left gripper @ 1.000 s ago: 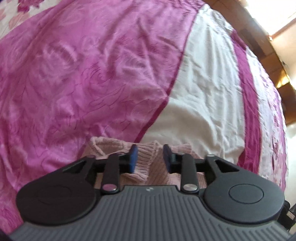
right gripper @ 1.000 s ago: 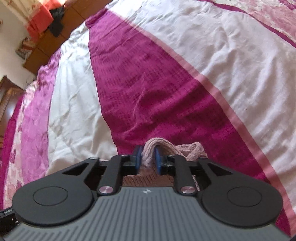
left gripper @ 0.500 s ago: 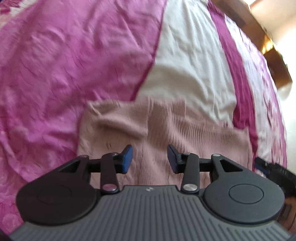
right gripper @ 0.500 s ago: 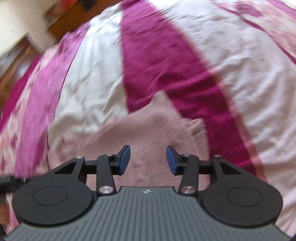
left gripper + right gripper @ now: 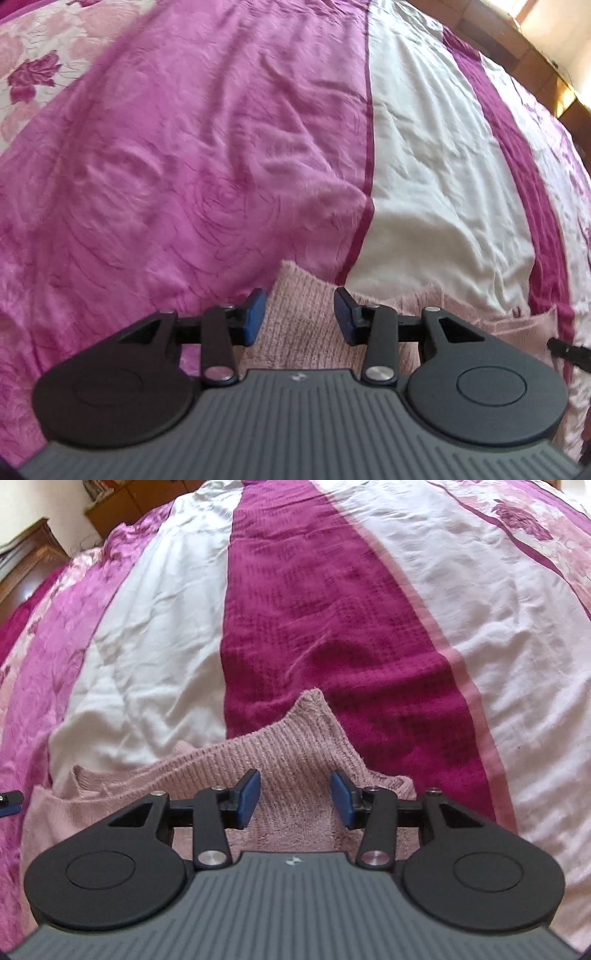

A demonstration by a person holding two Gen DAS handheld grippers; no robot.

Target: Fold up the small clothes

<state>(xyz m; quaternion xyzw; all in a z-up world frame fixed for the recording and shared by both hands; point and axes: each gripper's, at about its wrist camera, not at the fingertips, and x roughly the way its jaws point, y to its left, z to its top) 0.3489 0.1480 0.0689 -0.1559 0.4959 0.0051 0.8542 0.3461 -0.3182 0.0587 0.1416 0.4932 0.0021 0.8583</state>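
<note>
Pink knit garment (image 5: pixel 303 325) lies flat on bed (image 5: pixel 184 166), under and between both jaws. Left gripper (image 5: pixel 298 317) and right gripper (image 5: pixel 294 798) gape, holding nothing. Next fold: pinch matching edge corners, lift evenly, align hems.

One pink knitted garment (image 5: pixel 295 760) lay on one bedspread (image 5: pixel 325 602). Two grippers were in view: the left gripper (image 5: pixel 298 317) and the right gripper (image 5: pixel 294 798), each with two blue pads (image 5: pixel 248 798), four pads in all. The bedspread had stripes of three colours: white, dark magenta and lighter pink. Wooden furniture (image 5: pixel 33 557) showed at the edge, its pieces too cut off to count.
</note>
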